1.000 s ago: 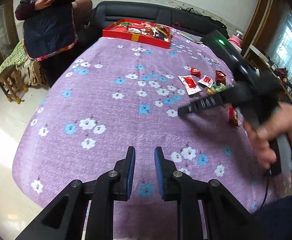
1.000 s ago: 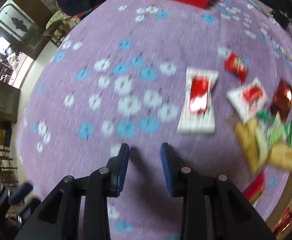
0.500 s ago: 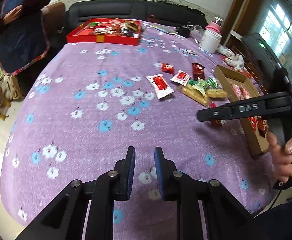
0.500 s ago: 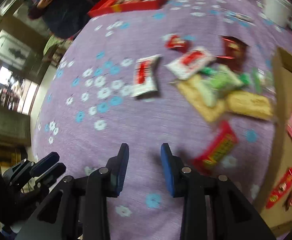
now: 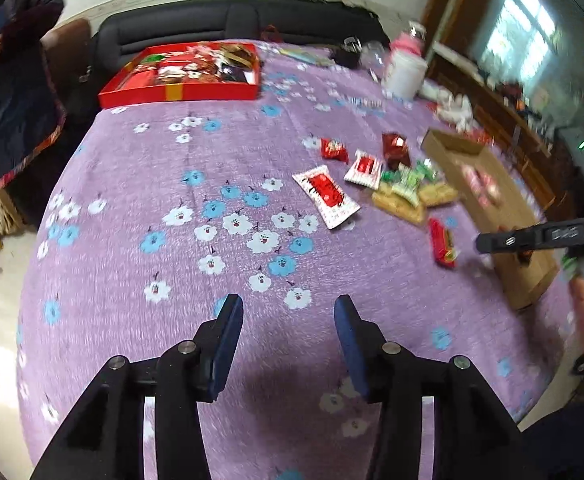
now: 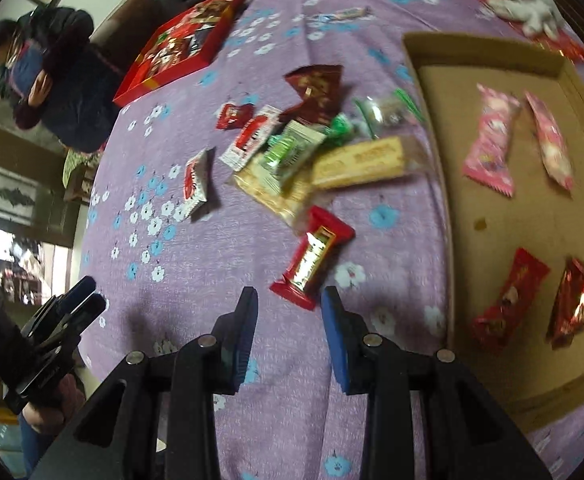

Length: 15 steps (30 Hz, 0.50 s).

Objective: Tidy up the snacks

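Scattered wrapped snacks [image 6: 292, 148] beside cardboard tray [image 6: 443, 128]

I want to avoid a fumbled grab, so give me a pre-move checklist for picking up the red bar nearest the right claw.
1. Right claw empty: ok, nothing between its fingers.
2. Gap wide enough for the red bar: cannot tell; the bar lies lengthwise toward the claw and looks close to the gap's width.
3. Bar free of other snacks: ok, it lies apart from the yellow wafer packs, though near them.
4. Cardboard tray has room: ok, only a few packets on its floor.
5. Left claw out of the way: ok, jaws opening, empty, over bare purple cloth.
6. View sharp enough: not ok, motion blur.
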Available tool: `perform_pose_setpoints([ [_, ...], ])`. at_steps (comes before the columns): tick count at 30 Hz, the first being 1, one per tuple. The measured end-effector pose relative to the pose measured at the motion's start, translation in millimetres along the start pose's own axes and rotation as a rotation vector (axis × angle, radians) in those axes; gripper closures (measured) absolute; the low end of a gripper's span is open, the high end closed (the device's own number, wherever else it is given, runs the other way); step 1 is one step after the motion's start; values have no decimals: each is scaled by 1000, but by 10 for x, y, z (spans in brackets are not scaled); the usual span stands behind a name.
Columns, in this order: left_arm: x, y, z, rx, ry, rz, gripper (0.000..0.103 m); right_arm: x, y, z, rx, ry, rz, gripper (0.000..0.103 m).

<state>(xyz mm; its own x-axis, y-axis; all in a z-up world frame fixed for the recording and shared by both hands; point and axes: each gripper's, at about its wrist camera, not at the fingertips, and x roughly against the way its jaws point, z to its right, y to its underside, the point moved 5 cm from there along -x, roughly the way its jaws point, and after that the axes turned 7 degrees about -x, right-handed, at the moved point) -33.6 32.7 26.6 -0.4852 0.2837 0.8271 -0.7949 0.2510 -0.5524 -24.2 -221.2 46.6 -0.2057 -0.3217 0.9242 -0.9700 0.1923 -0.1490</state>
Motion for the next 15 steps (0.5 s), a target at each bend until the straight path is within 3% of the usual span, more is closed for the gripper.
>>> perform_pose_setpoints([
  [3, -82, -22, -5, -17, 23, -11, 53, 24, 14, 3, -22, -5, 8, 71],
  [7, -147, -202, -116, 95, 120, -7, 53, 1, 7, 10, -34, 5, 8, 68],
  [11, -286, -462, -100, 150, 160, -30, 53, -115, -76, 1, -65, 40, -2, 67],
  [15, -489, -722, -10, 168, 151, -62, 53, -254, -174, 13, -72, 115, -4, 67],
])
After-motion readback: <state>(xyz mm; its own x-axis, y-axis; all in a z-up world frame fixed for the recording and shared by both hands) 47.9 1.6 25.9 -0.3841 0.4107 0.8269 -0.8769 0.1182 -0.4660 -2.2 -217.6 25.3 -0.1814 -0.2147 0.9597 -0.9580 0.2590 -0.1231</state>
